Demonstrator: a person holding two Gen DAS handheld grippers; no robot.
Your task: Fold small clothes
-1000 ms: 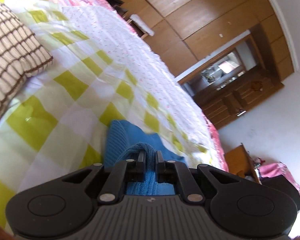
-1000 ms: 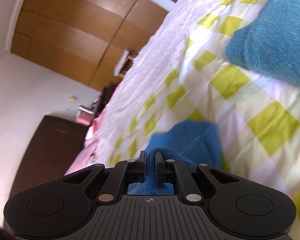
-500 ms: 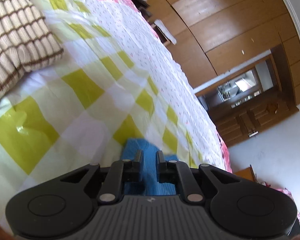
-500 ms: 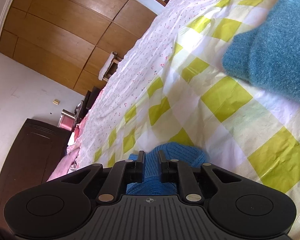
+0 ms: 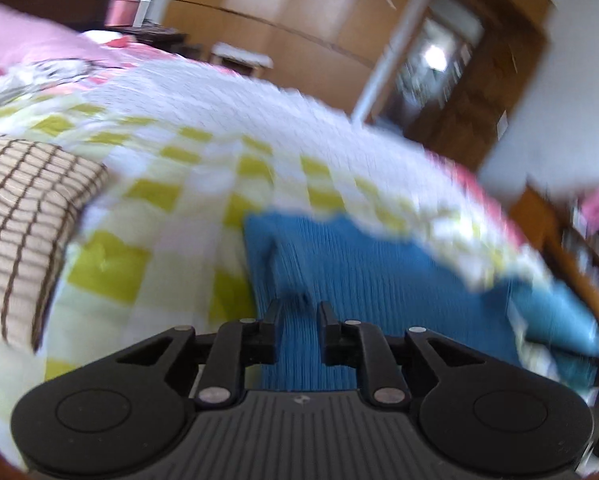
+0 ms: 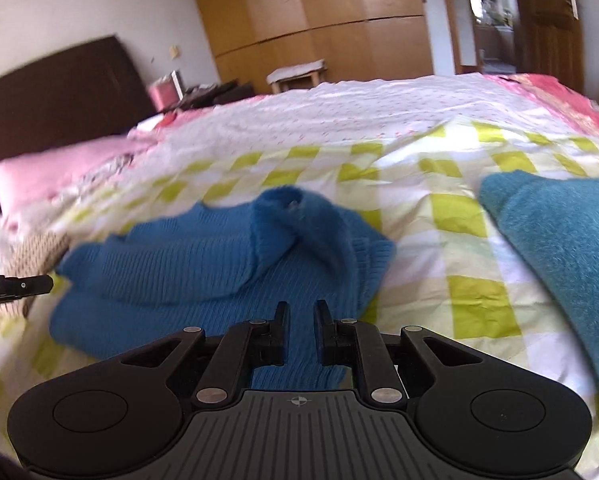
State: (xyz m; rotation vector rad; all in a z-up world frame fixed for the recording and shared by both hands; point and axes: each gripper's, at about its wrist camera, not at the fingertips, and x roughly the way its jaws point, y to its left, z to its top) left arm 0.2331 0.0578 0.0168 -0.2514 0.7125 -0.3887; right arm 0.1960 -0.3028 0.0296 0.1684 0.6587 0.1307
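Left gripper (image 5: 298,312) opening over the blue knit sweater (image 6: 219,264), pads clear of the cloth. Right gripper (image 6: 298,312) slightly parted above the same knit, gripping nothing. Sweater lying bunched, partly folded on the checked bedspread (image 6: 467,216); tidying probably left. One teal garment (image 6: 571,248) beside, one striped garment (image 5: 23,216).

We see bright daylight; the left wrist view smears with motion blur, the right stays sharper, both bulging at the edges.
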